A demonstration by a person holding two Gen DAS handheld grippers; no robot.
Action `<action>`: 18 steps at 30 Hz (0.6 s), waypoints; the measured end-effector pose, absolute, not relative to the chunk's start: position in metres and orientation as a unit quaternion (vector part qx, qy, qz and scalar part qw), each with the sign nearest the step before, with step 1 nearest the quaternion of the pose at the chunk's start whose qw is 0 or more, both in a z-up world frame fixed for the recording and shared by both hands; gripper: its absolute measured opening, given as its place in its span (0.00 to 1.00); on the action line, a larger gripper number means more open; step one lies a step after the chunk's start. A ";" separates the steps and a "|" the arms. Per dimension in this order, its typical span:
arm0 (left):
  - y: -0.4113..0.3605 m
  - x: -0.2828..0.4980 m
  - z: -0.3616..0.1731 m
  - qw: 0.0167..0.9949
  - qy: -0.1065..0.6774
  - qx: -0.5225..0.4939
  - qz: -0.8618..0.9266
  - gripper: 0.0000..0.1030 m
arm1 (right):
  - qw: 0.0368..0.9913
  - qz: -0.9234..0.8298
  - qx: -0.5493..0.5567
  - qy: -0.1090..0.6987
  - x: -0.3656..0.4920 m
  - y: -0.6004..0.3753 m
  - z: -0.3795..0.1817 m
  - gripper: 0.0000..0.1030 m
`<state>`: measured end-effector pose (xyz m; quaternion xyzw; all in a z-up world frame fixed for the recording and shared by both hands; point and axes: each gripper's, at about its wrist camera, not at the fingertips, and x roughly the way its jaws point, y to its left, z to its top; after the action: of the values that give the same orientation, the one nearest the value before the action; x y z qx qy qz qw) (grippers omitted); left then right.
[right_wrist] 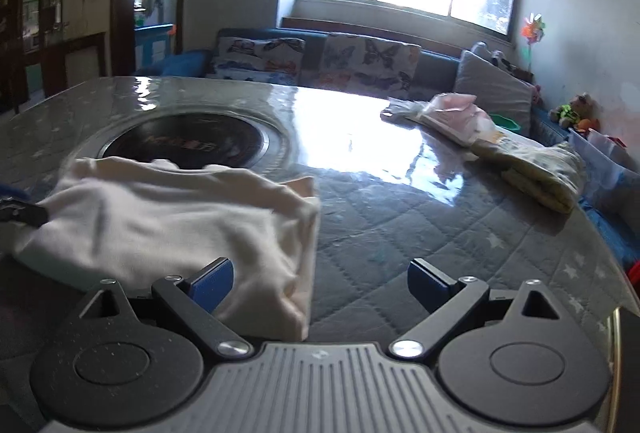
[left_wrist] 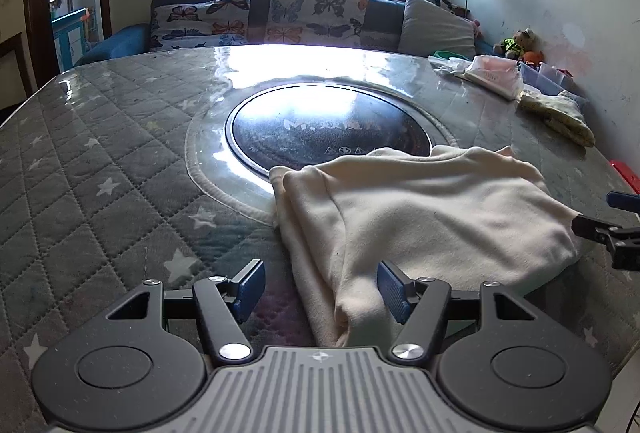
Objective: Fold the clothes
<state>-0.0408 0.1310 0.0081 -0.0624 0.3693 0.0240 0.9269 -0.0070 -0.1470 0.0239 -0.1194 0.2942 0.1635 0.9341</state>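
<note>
White lettering on round black glass hob plate (left_wrist: 328, 129) washed out by glare, unreadable. Folded cream fleece garment (left_wrist: 432, 217) lies on quilted grey star-print tabletop (left_wrist: 100, 161) under glossy clear cover, far edge overlapping hob plate. Left gripper (left_wrist: 320, 289) jaws spread, straddling garment's near-left corner. Right gripper (right_wrist: 320, 283) jaws spread, near-right corner between them. Garment blurred in right wrist view. Folded pale-yellow cloth (right_wrist: 540, 169) well apart, right.

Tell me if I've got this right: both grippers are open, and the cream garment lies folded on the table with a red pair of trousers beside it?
Not quite. The folded item near the cream garment is pale yellow, not red, as the right wrist view shows. Both the left gripper and right gripper are indeed open.
</note>
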 end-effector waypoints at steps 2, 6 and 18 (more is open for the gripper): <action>0.132 -0.041 0.007 0.926 0.372 -0.065 0.025 0.64 | 0.932 0.151 -0.129 0.304 0.000 -0.149 0.016 0.94; 0.134 -0.039 0.007 0.924 0.376 -0.067 0.025 0.65 | 0.932 0.158 -0.116 0.303 -0.002 -0.151 0.017 0.94; 0.132 -0.034 0.016 0.916 0.392 -0.078 0.043 0.78 | 0.900 0.329 -0.107 0.266 -0.024 -0.086 0.041 0.98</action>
<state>-0.0337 0.1320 0.0160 -0.0783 0.3917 0.0433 0.9157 -0.0241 -0.0858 0.0408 -0.1075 0.2663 0.3288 0.8997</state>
